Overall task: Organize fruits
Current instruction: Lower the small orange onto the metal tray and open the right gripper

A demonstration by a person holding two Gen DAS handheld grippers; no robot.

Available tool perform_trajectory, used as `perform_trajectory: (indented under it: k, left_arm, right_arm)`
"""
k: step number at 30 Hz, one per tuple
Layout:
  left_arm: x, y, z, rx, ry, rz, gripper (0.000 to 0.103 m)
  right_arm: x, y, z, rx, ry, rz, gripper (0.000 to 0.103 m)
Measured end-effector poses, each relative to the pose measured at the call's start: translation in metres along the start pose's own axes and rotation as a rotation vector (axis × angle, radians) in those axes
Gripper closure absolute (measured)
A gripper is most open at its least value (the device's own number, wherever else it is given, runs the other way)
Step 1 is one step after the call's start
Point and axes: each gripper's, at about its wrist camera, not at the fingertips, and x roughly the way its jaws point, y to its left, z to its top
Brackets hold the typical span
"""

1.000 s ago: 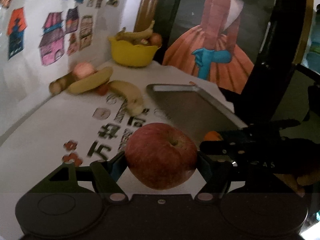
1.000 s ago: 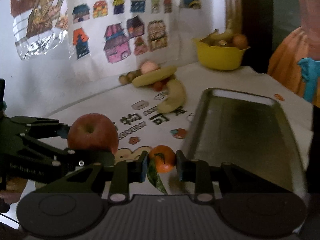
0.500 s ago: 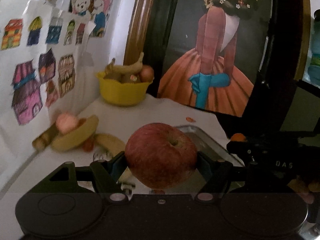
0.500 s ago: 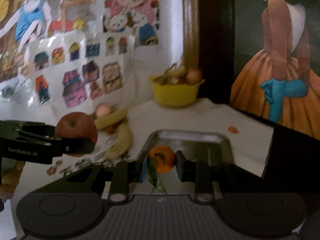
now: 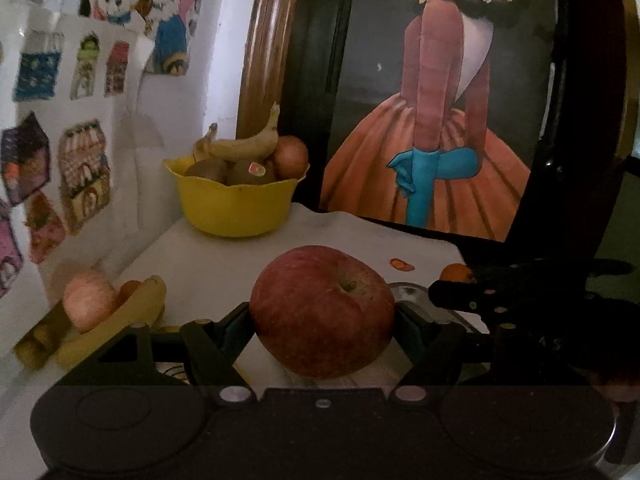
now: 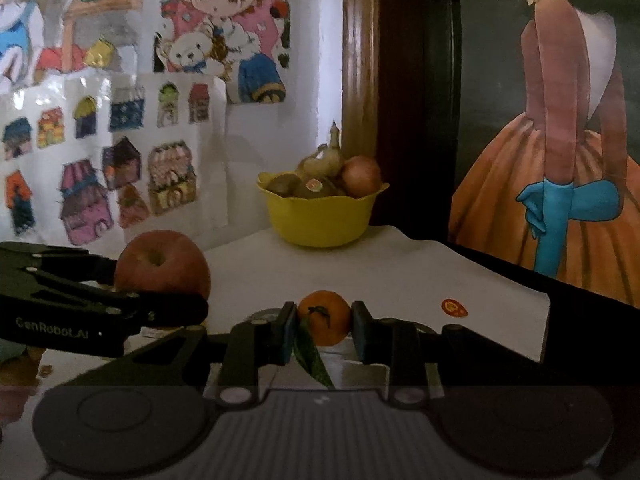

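My left gripper (image 5: 323,326) is shut on a big red apple (image 5: 322,310), held above the white table. My right gripper (image 6: 323,330) is shut on a small orange tangerine (image 6: 325,322) with a green leaf (image 6: 314,362) hanging under it. In the right wrist view the apple (image 6: 162,266) and the left gripper (image 6: 168,300) are at the left. In the left wrist view the tangerine (image 5: 456,272) shows at the right. A yellow bowl (image 5: 236,206) of fruit, also in the right wrist view (image 6: 320,218), stands at the table's far corner.
A metal tray's corner (image 5: 412,294) lies under the grippers; its rim (image 6: 360,372) shows in the right wrist view. A banana (image 5: 116,330) and a pale peach-like fruit (image 5: 88,300) lie at the left by the wall. A framed painting (image 5: 440,100) stands behind the table.
Both grippers, still holding their fruit, have risen and moved forward over the tray toward the yellow bowl, which looks nearer and larger now.
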Motion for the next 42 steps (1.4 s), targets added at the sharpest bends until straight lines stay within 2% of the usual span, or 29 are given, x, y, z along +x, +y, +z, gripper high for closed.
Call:
perform_trajectory:
  k: [7,14,26,37,41,42]
  left_arm:
    - [0.045,0.005,-0.005,0.001,0.044,0.005,0.028]
    - [0.071,0.005,-0.013,-0.006,0.082,-0.005,0.028]
    - [0.087,0.002,-0.021,0.0,0.122,-0.025,0.028]
    - [0.088,-0.001,-0.024,0.02,0.127,-0.02,0.028]
    - [0.088,-0.004,-0.025,0.042,0.132,-0.013,0.027]
    - [0.088,-0.006,-0.025,0.05,0.134,-0.01,0.027]
  right_arm:
    - [0.041,-0.021,-0.011,0.023,0.077,-0.003,0.07]
    - [0.063,-0.038,-0.025,0.057,0.148,0.002,0.07]
    - [0.079,-0.039,-0.035,0.042,0.198,-0.007,0.07]
    - [0.081,-0.037,-0.037,0.036,0.211,-0.015,0.07]
    - [0.082,-0.037,-0.037,0.034,0.216,-0.024,0.061]
    - [0.082,-0.036,-0.037,0.031,0.217,-0.025,0.056]
